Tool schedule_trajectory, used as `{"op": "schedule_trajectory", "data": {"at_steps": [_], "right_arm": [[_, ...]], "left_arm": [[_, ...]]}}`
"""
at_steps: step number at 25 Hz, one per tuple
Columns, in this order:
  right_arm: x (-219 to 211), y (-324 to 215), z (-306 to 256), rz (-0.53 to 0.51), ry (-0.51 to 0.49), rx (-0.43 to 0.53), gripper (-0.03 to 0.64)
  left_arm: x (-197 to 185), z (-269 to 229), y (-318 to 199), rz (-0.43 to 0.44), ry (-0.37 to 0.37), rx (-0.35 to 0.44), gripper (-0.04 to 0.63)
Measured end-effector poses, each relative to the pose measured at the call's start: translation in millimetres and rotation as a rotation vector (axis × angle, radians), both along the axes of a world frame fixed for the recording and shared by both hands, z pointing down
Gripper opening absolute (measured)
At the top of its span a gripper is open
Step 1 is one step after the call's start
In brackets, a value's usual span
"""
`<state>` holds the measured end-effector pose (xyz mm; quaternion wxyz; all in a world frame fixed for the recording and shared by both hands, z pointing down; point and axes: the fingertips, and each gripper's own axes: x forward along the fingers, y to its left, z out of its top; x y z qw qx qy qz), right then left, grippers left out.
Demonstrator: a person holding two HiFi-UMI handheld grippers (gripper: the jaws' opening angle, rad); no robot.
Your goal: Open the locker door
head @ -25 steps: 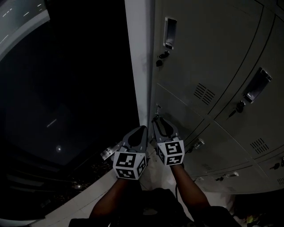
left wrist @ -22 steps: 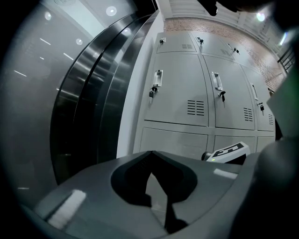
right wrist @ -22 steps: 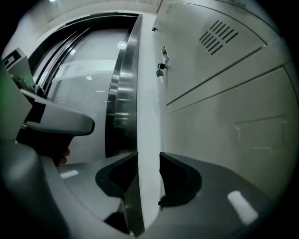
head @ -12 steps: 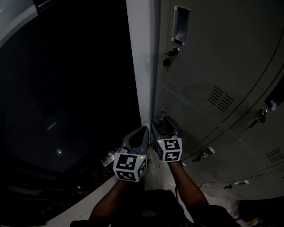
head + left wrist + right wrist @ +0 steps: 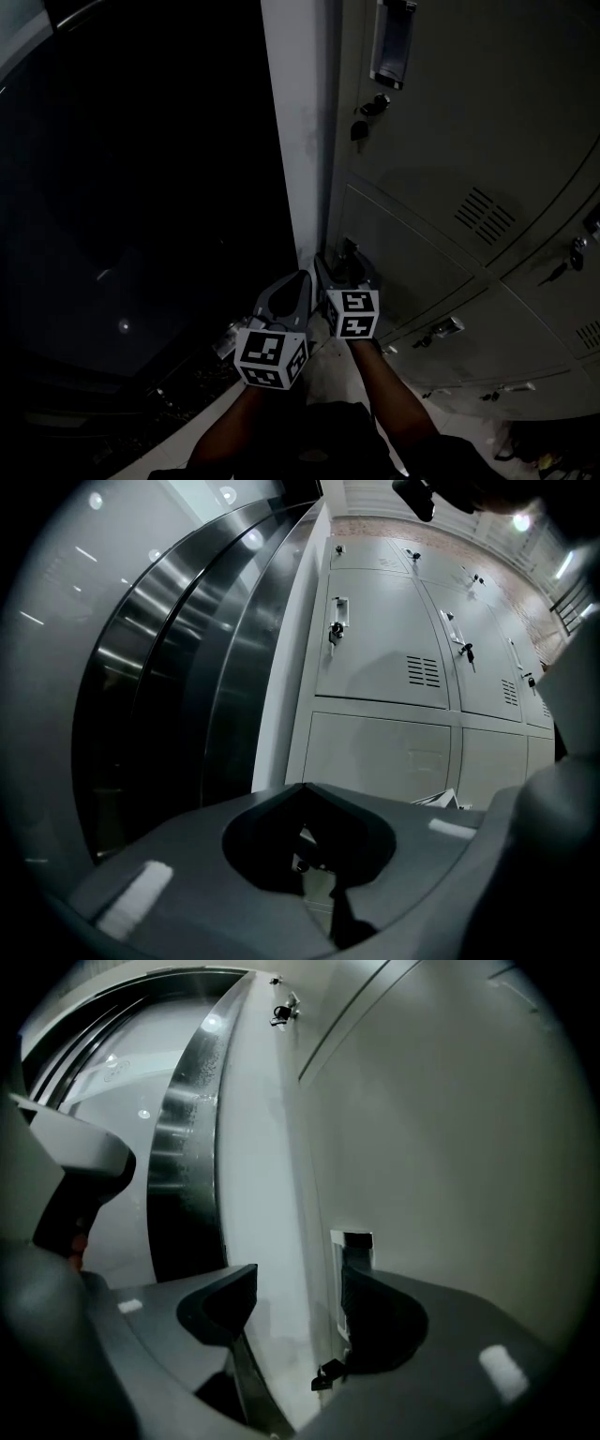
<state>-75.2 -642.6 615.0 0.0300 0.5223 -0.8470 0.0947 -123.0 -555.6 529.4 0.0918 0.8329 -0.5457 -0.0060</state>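
Against grey lockers (image 5: 450, 141), right claw (image 5: 295, 1286) has just opened wide at the door handle (image 5: 357, 1244), gripping nothing; left claw (image 5: 305, 787) closed.

Floor (image 5: 183, 433) was pale and smooth, pretty dim in the head view, running as a light strip from near left up to the foot of the grey lockers (image 5: 450, 187) standing on it at right. Some small pale flat thing (image 5: 437, 799) lay at the lockers' base, couldn't tell what.
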Motion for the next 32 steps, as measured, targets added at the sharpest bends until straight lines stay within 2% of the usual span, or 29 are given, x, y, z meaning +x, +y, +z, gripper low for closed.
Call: {"op": "schedule_trajectory", "data": {"at_steps": [4, 7, 8, 11, 15, 18, 26, 32], "right_arm": [[4, -4, 2, 0.048, 0.014, 0.016, 0.221], [11, -8, 2, 0.063, -0.006, -0.001, 0.115], [10, -8, 2, 0.062, -0.009, -0.008, 0.11], [4, -6, 1, 0.067, 0.008, -0.018, 0.166], [4, -5, 1, 0.134, -0.007, -0.032, 0.221], [5, -7, 2, 0.157, -0.009, -0.032, 0.225], [3, -13, 7, 0.186, 0.06, -0.028, 0.224], [1, -11, 6, 0.149, 0.026, -0.047, 0.224]], "left_arm": [[0, 2, -4, 0.007, 0.006, -0.003, 0.005], [-2, 4, -5, 0.005, 0.006, -0.01, 0.005], [-3, 4, -5, 0.004, 0.007, -0.014, 0.005], [-4, 5, -4, 0.002, 0.007, -0.021, 0.005], [-10, 3, -3, -0.007, 0.008, -0.019, 0.005], [-16, 5, -3, -0.015, 0.009, -0.023, 0.005], [-19, 7, -4, -0.013, 0.0, -0.027, 0.005], [-24, 5, -3, -0.027, 0.008, -0.027, 0.005]]}}
